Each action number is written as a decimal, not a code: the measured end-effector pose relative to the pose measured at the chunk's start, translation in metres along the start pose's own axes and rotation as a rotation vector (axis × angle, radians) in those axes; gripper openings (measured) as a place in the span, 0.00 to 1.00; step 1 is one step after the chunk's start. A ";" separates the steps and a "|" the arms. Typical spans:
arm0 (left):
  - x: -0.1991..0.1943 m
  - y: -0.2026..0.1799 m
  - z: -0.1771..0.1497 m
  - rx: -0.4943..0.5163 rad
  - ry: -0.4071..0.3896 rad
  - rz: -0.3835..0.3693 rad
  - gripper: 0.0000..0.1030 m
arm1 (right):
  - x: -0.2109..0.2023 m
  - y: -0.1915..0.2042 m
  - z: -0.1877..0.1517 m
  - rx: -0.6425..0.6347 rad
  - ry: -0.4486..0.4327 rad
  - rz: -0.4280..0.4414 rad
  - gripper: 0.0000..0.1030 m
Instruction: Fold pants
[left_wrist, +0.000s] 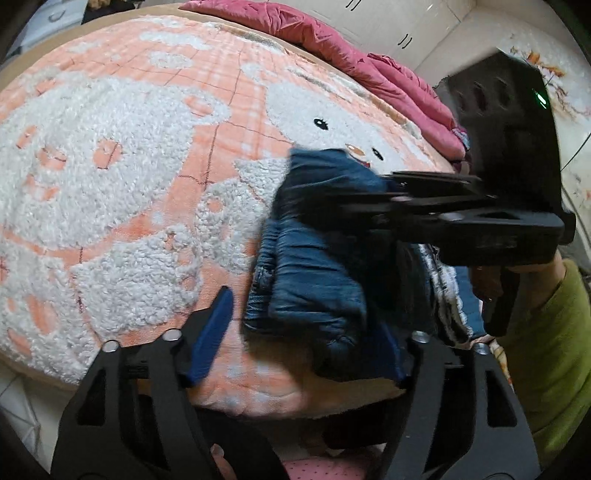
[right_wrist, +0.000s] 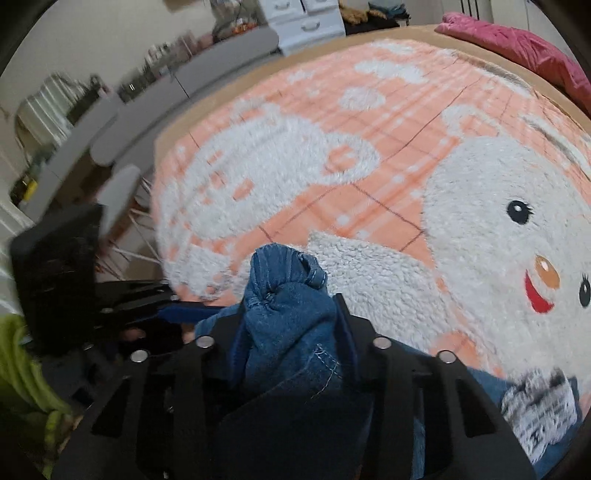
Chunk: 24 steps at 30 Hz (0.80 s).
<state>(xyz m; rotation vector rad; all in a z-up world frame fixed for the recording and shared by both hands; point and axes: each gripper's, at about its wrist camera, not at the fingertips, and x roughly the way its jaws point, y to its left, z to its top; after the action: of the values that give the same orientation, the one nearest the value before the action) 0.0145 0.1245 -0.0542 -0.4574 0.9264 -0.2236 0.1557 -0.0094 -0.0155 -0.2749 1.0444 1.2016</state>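
Blue denim pants (left_wrist: 314, 258) hang bunched above the near edge of a bed covered by a peach and white fleece blanket (left_wrist: 129, 166). In the left wrist view my right gripper (left_wrist: 369, 195) comes in from the right and is shut on the pants' upper part. In the right wrist view the denim (right_wrist: 288, 314) is pinched between the right gripper's (right_wrist: 291, 306) fingers. My left gripper (left_wrist: 303, 332) is open; its left blue pad (left_wrist: 212, 332) is clear of the cloth and the pants hang between the fingers. The left gripper also shows in the right wrist view (right_wrist: 177, 310).
A pink quilt (left_wrist: 351, 55) lies along the bed's far side. A black and white patterned cloth (right_wrist: 539, 406) lies by the pants. Grey chairs (right_wrist: 122, 122) and white drawers (right_wrist: 303, 22) stand beyond the bed. A green sleeve (left_wrist: 554, 350) is at the right.
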 end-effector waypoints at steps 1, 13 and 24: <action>0.000 -0.002 0.000 0.005 0.000 -0.003 0.72 | -0.010 0.000 -0.003 0.009 -0.028 0.021 0.35; 0.011 -0.024 0.014 -0.118 0.023 -0.248 0.53 | -0.081 -0.020 -0.023 0.013 -0.206 0.087 0.35; 0.022 -0.119 0.020 0.036 -0.027 -0.179 0.46 | -0.147 -0.075 -0.081 0.085 -0.349 0.092 0.35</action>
<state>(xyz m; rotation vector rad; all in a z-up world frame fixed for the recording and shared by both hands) 0.0448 0.0165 -0.0038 -0.5090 0.8539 -0.3956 0.1806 -0.1859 0.0309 0.0501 0.8066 1.2316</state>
